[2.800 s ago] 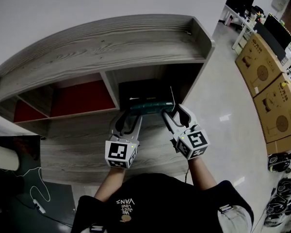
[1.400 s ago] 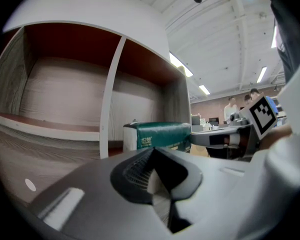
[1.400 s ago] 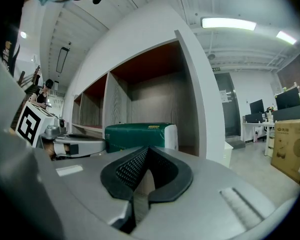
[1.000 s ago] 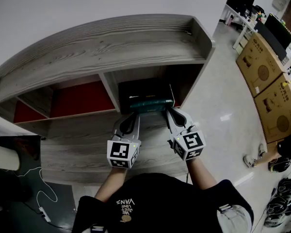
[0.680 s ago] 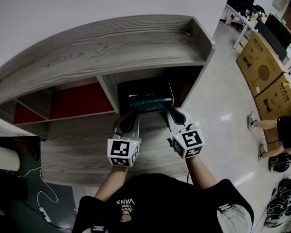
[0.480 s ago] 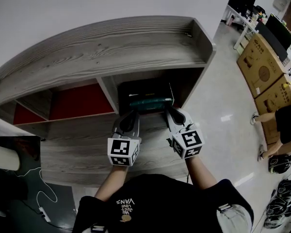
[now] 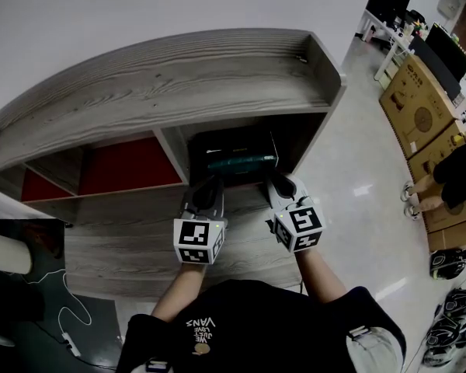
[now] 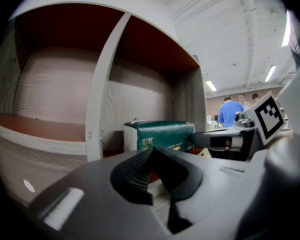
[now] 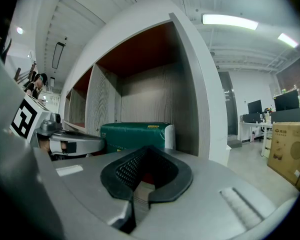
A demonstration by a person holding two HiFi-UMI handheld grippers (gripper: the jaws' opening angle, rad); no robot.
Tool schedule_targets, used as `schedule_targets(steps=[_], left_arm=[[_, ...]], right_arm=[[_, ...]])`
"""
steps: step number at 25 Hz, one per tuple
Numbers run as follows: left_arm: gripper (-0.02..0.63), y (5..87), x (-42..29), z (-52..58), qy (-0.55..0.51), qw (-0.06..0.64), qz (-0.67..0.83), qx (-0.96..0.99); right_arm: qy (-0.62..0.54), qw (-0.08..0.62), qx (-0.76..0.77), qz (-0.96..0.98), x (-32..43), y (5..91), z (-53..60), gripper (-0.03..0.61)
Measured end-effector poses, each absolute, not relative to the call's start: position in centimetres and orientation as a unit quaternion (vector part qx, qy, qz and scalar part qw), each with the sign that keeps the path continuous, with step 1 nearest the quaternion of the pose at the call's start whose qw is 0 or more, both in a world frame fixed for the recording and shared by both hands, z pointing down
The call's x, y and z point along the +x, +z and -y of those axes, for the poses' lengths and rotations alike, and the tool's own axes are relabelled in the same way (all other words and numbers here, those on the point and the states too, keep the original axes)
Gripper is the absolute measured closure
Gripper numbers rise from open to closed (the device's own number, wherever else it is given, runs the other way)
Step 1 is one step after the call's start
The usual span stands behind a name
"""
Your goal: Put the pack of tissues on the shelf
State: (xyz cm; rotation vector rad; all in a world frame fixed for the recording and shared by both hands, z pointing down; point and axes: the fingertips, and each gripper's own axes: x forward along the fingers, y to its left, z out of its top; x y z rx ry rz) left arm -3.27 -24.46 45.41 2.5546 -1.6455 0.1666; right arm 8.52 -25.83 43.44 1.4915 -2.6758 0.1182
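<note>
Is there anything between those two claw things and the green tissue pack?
Nothing: in the head view only bare shelf board separates the left gripper and right gripper from the tissue pack.

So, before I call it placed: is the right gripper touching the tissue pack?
Apart. The right gripper view shows the right gripper shut and empty, short of the tissue pack, which stands farther back on the shelf.

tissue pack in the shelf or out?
In: the tissue pack sits inside the shelf, in its right compartment; left hand-held gripper and right hand-held gripper are shut, holding nothing.
</note>
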Motion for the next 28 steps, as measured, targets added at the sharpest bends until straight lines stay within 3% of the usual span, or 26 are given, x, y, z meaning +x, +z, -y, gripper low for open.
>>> schedule_targets(steps=[28], left_arm=[[0.560, 45.21, -2.73, 24.33, 0.049, 0.049, 0.517, 0.853]], right_arm=[[0.040, 0.030, 0.497, 0.866, 8.81, 43.20, 25.53, 0.574]])
